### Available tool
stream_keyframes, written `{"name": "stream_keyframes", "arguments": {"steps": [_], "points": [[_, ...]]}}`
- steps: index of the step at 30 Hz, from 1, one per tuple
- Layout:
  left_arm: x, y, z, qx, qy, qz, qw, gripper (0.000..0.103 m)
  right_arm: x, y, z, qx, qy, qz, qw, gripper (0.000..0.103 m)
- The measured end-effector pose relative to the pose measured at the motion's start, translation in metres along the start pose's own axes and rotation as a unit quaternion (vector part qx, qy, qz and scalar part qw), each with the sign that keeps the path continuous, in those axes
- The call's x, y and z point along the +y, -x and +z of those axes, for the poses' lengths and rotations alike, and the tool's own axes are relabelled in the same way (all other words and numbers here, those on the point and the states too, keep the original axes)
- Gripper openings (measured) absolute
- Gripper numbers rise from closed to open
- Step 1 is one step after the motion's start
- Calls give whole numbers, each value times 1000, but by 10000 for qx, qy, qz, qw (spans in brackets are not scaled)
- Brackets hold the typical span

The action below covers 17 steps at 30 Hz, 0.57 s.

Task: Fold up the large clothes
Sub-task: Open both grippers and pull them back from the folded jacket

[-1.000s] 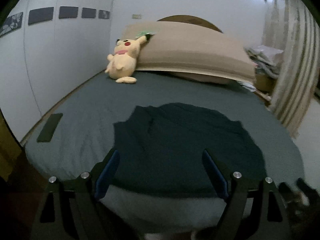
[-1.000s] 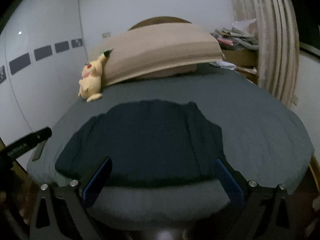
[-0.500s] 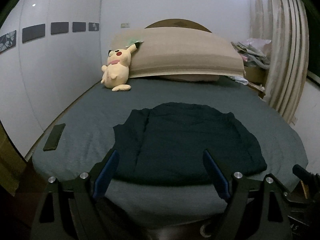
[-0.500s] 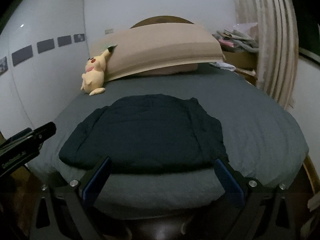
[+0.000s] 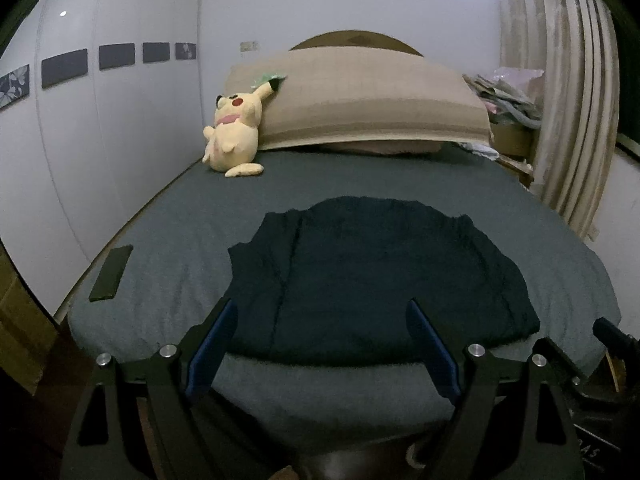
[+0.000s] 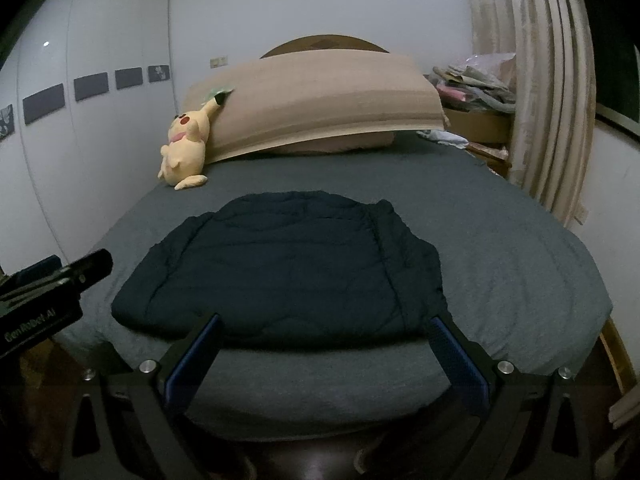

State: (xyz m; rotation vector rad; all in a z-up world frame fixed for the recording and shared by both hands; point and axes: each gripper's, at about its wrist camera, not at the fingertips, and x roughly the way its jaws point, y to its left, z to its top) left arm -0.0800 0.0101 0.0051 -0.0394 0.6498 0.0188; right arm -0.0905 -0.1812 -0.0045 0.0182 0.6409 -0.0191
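A dark navy garment [image 5: 372,276] lies folded flat near the foot of a bed with a grey-blue sheet [image 5: 192,216]. It also shows in the right wrist view [image 6: 280,268]. My left gripper [image 5: 320,344] is open and empty, held off the foot of the bed, short of the garment's near edge. My right gripper [image 6: 326,356] is open and empty, likewise back from the near edge. The left gripper also shows at the left edge of the right wrist view [image 6: 48,280].
A yellow plush toy [image 5: 234,136] leans on a big beige pillow [image 5: 368,96] at the headboard. A flat dark object [image 5: 111,273] lies at the bed's left edge. Curtains [image 5: 568,92] and piled clutter [image 5: 508,96] stand right, a white wall left.
Both grippers have pulled back and away from the garment, so more of the bed's foot shows. The garment lies still.
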Motion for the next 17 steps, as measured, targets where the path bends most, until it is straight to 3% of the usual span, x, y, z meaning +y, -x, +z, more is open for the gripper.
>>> {"name": "stream_keyframes", "arguments": {"steps": [7,17], "points": [[0,-4,-3,97,-19,-60,9999,89,2,0,-1,4,11,0,10000,103],[1,1,-4,-54,-2,-207,9998,94,0,-1,-1,13,22,-9,10000,103]]}}
